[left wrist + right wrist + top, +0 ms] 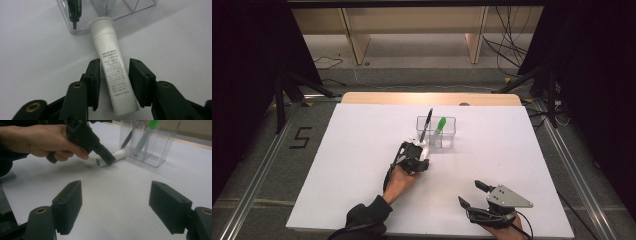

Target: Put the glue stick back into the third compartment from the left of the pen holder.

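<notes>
White bench (pixel 362 165) carries all. Clear organiser (pixel 447 131), far centre: black pen (pixel 426 125), green-capped marker (pixel 439 127) upright inside. White tube (pixel 112 65) flat on bench, cap just beside organiser. Left hand-held gripper (pixel 114 75) straddles tube, pads not yet pressing. Right hand-held gripper (pixel 116 207) near edge, jaws apart, nothing between.

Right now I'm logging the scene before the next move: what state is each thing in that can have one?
White tube: capped, lying flat on the table, between the left gripper's jaws with gaps either side.
Left gripper: open around the tube, not gripping yet.
Right gripper: open, holding nothing.
Clear holder: upright.
Black pen: standing tilted in the holder.
Green marker: capped, leaning in the holder.
</notes>
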